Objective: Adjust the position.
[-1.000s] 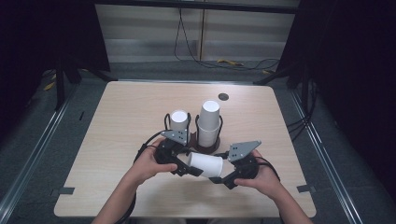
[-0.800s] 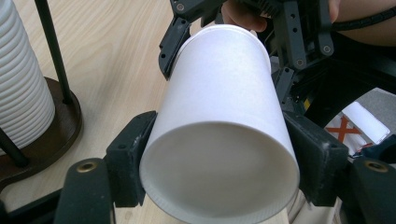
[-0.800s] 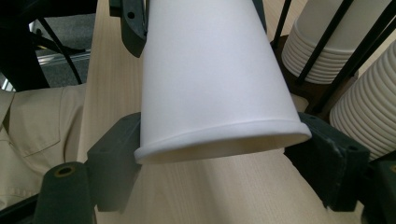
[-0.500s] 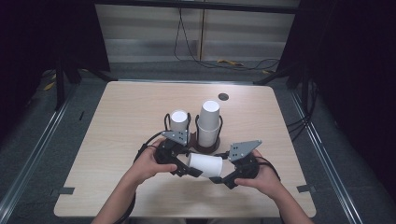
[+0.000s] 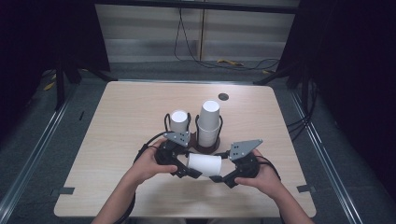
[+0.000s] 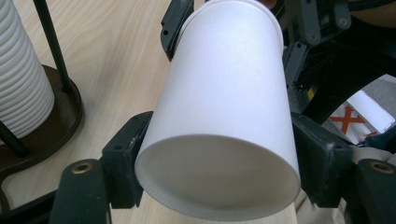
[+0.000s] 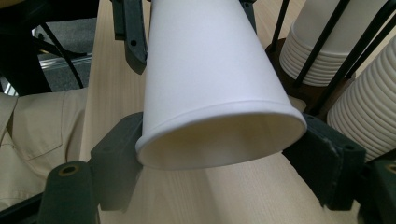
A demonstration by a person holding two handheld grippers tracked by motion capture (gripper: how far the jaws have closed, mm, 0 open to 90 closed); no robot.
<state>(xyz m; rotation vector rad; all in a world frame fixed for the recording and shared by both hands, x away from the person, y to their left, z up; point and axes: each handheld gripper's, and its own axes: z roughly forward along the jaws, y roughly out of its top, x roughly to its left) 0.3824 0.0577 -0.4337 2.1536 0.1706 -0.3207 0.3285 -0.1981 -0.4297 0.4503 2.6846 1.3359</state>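
Both hands low over the worktop's near edge, turned inward; left tongs just opening, right tongs just closing, each gripping the sideways paper cup between them.

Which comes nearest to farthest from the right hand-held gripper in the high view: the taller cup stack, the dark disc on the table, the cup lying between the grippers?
From the right hand-held gripper:
1. Lying cup, directly at its jaws, between both grippers.
2. Taller cup stack, standing in the rack just beyond, mid-table.
3. Dark disc, near the table's far edge.
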